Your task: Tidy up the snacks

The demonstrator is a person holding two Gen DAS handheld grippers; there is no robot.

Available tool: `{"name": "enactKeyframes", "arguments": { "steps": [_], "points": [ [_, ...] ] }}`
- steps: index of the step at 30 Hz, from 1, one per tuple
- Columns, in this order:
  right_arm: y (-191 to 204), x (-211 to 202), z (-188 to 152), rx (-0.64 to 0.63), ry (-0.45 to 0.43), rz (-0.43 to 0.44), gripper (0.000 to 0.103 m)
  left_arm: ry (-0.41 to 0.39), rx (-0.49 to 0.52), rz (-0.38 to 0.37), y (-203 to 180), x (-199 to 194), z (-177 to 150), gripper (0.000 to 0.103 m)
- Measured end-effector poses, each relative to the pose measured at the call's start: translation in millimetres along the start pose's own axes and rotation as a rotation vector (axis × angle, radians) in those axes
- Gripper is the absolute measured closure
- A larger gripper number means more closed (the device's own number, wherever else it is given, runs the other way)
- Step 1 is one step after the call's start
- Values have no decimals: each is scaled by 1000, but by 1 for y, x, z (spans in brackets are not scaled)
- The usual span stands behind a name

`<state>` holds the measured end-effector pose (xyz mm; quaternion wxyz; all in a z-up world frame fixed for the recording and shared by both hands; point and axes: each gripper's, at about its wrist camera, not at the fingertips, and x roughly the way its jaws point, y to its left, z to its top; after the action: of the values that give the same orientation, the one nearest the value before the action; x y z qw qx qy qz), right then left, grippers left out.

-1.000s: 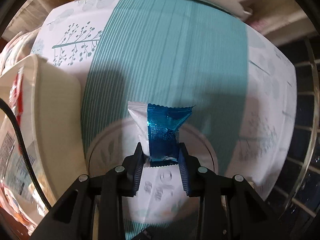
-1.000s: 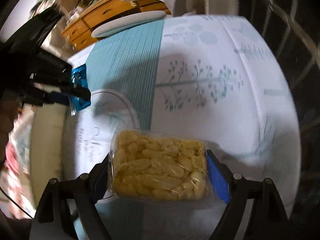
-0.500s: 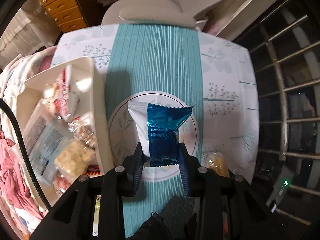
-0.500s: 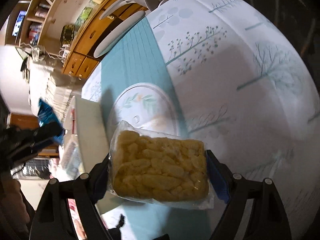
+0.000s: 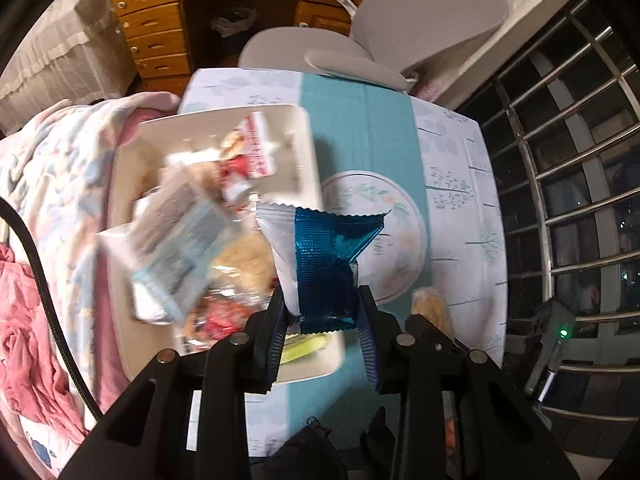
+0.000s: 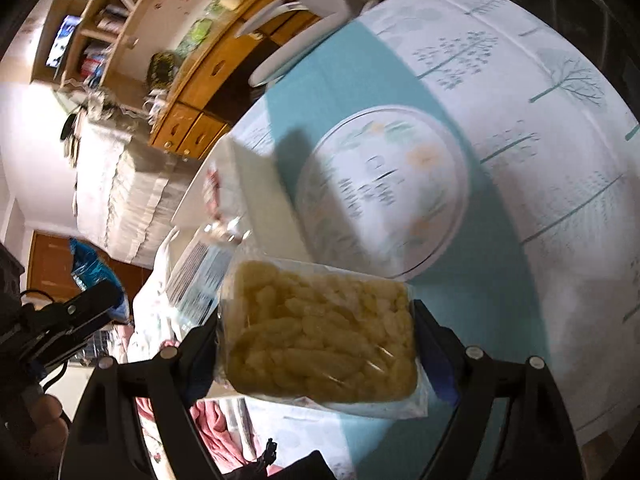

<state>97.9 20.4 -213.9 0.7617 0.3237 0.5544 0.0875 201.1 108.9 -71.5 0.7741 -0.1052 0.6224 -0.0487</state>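
My left gripper [image 5: 322, 320] is shut on a blue and white foil snack packet [image 5: 320, 256] and holds it high above the table, over the right edge of a white tray [image 5: 308, 148] that holds several snack packs. My right gripper [image 6: 316, 344] is shut on a clear bag of yellow puffed snacks [image 6: 320, 332], held above the table in front of a round floral plate [image 6: 384, 184]. The plate also shows in the left wrist view [image 5: 400, 236]. The left gripper and its blue packet [image 6: 86, 268] show at the far left of the right wrist view.
The table has a white cloth with a teal runner [image 5: 360, 128]. A grey chair [image 5: 400, 24] and a wooden dresser [image 5: 160, 32] stand behind it. Pink bedding [image 5: 48, 200] lies left of the tray. A metal window grille [image 5: 568, 200] is at the right.
Both grippers have risen well above the table with their snacks. The left gripper has moved left, from over the plate to over the tray's edge.
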Motion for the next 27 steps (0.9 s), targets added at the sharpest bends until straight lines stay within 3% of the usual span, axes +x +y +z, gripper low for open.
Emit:
{"name": "enactKeyframes", "arguments": {
  "steps": [13,14,15,17,18,20,24,27],
  "points": [
    [105,2,-72,-365,-201,-59,15,-59,53,17,87,-8,-42,68],
    [110,2,-74,-385,-205,-74,15,-64,58,12,91,-11,-44,62],
    [116,2,-76,-408,-219,-97,14,-72,57,7,92,-13,-46,47],
    [122,-1,-78,-429,-240,-118,11,-105,50,-15,98,-21,-47,28],
    [124,-5,-79,-442,-255,-117,6,-124,46,-26,100,-25,-48,23],
    [124,-10,-80,-459,-269,-119,0,-172,40,-20,104,-32,-48,22],
    [122,-13,-77,-506,-275,-135,0,-263,8,39,108,-43,-54,15],
    [114,-16,-75,-509,-256,-144,0,-272,-24,49,114,-50,-64,14]
  ]
}}
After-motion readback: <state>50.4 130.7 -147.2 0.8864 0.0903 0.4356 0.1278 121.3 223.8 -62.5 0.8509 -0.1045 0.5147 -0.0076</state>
